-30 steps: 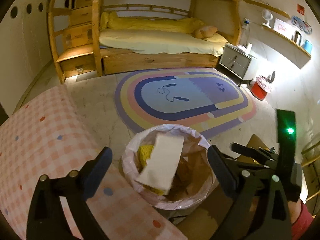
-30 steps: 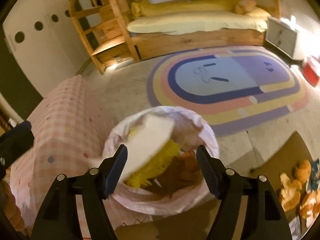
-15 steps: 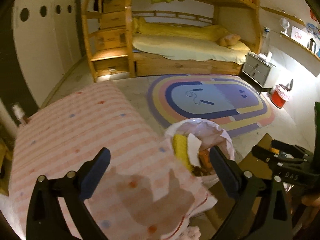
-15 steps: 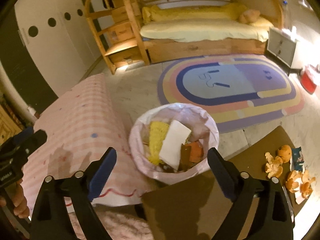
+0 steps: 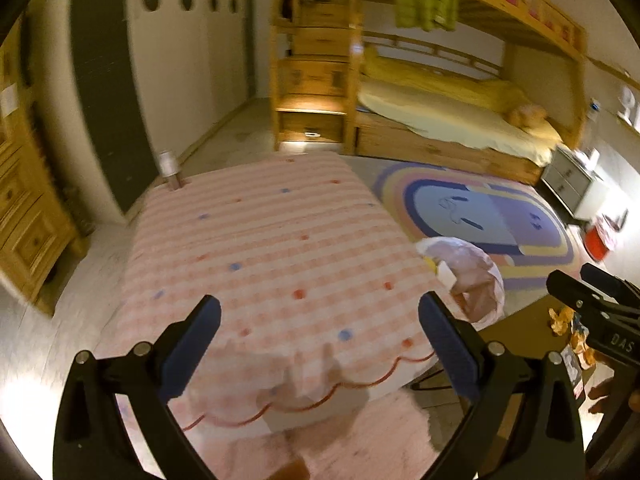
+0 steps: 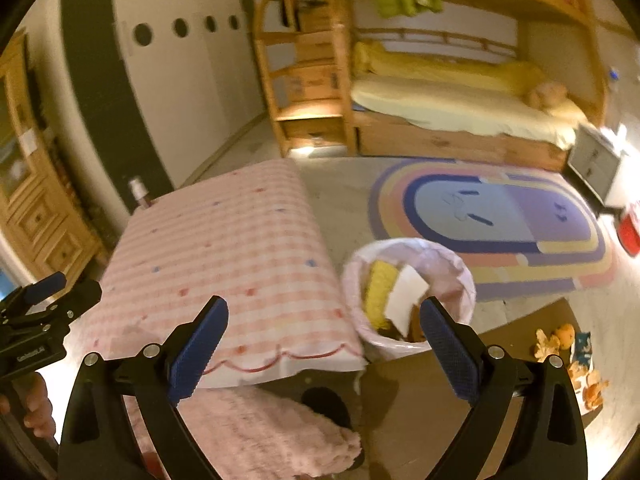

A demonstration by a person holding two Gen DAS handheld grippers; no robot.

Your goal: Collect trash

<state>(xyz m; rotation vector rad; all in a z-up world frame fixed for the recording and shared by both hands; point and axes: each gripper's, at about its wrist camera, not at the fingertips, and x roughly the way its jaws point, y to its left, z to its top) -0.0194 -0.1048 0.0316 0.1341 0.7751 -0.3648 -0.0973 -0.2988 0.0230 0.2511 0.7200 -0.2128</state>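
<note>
Taking the pink-lined trash bin (image 6: 408,300) as landmark: left of it stands the pink checked table (image 6: 224,264), over which the left gripper (image 5: 320,340) hangs, fingers wide apart and empty. The right gripper (image 6: 324,344) has just been opening, nothing between its fingers. Orange peel scraps (image 6: 568,360) lie right of the bin on brown board.

trash bin (image 6: 408,300) just right of table (image 6: 224,256), rug (image 6: 492,236) apparently behind

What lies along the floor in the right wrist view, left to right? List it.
Wooden dresser → pink checked table → lined trash bin → rainbow rug → orange peels → red bin.
</note>
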